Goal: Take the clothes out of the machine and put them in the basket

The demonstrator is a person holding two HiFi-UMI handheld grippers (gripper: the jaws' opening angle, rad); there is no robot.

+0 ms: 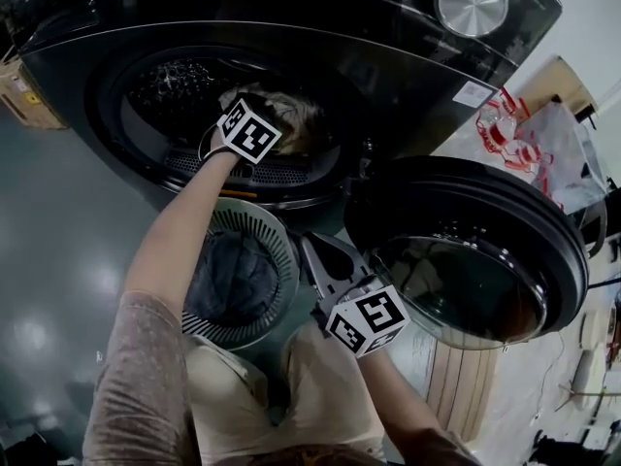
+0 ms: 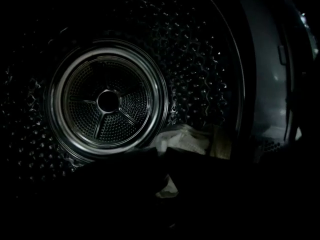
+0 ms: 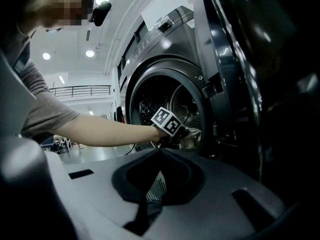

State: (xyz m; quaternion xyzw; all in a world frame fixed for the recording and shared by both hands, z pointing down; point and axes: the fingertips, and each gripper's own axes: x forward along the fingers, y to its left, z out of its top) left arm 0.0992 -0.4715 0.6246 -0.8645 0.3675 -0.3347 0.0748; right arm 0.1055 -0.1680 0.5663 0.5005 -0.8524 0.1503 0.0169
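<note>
The dark front-loading machine (image 1: 87,56) stands with its round door (image 1: 466,250) swung open to the right. My left gripper (image 1: 264,115) reaches into the drum mouth, where a light garment (image 1: 296,115) lies. In the left gripper view its dark jaws (image 2: 162,156) sit close together at the drum floor with a strip of the light garment (image 2: 170,186) pinched between them; more of it lies beyond. My right gripper (image 1: 315,246) hovers over the white slatted basket (image 1: 281,241), jaws together and empty. A dark garment (image 1: 233,275) lies in the basket.
The perforated drum back wall (image 2: 107,101) is straight ahead of the left gripper. A cardboard box (image 1: 24,95) stands left of the machine. Red-printed plastic bags (image 1: 524,144) lie to the right, behind the door. The floor is shiny grey.
</note>
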